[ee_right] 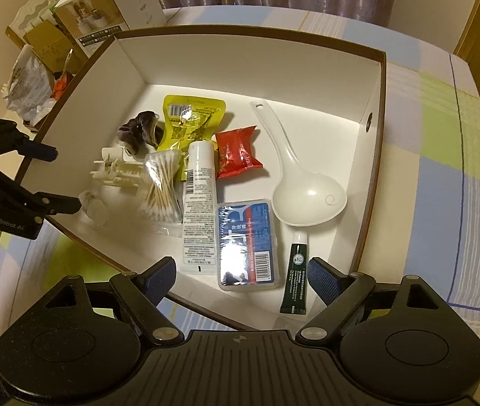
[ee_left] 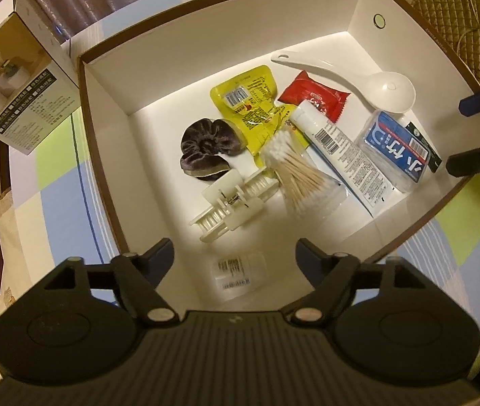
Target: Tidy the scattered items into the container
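A: What is lying in the white box (ee_left: 358, 6) with the brown rim?

B: Along its floor are lying a white spoon (ee_left: 371, 81), a red packet (ee_left: 311, 96), a yellow pouch (ee_left: 250, 108), a dark scrunchie (ee_left: 206, 147), a white hair clip (ee_left: 229, 206), a bundle of cotton swabs (ee_left: 295, 169), a white tube (ee_left: 344, 155), a blue-labelled clear case (ee_left: 397, 150) and a dark green tube (ee_right: 295, 274). The spoon is lying toward the far wall; the green tube is lying by the wall on the right gripper's side.

A: And the small clear item?

B: A small clear plastic piece with a barcode (ee_left: 236, 274) is resting, somewhat blurred, on the box floor by the near wall, directly below the left gripper (ee_left: 234, 253). In the right wrist view it is sitting beside the hair clip, close to one left fingertip.

A: How are the tongs standing?

B: The left gripper's jaws are standing wide apart, with nothing pressed between the pads. The right gripper (ee_right: 241, 272) is likewise hanging wide open over the box's near edge, with the clear case and green tube lying below it, untouched.

A: What is carrying the box?

B: It is sitting on a table covered with a checked cloth (ee_right: 442, 169); a printed carton (ee_left: 20, 77) is standing just outside the box, by its far left corner.
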A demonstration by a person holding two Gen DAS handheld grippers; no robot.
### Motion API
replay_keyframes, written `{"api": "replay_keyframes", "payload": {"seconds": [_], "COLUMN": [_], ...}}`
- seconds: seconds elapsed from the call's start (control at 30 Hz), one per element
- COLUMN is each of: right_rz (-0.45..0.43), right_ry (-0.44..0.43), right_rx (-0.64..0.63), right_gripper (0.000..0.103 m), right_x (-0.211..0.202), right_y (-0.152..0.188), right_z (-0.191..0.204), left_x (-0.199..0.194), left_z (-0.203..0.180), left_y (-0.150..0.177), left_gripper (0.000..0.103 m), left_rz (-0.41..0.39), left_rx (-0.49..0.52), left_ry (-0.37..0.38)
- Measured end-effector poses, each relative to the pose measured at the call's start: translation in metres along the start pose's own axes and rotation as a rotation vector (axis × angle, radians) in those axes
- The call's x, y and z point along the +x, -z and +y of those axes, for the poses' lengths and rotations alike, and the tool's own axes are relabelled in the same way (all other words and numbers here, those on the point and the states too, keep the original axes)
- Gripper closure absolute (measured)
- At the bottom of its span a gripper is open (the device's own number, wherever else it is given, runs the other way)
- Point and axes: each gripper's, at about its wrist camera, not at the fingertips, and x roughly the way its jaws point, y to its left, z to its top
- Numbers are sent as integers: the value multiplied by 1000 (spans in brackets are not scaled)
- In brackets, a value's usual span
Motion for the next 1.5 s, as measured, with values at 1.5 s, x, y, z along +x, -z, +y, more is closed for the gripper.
{"api": "replay_keyframes", "payload": {"seconds": [1.5], "right_rz": [-84], "right_ry": [64], "right_rx": [-29], "right_gripper": [13], "right_x": [-34], "right_y": [24], "right_z": [24], "left_x": [-66], "left_z": [-2], "left_y": [40], "left_gripper": [19], "left_rz": [-130], "left_rx": [-49], "left_ry": [-89]}}
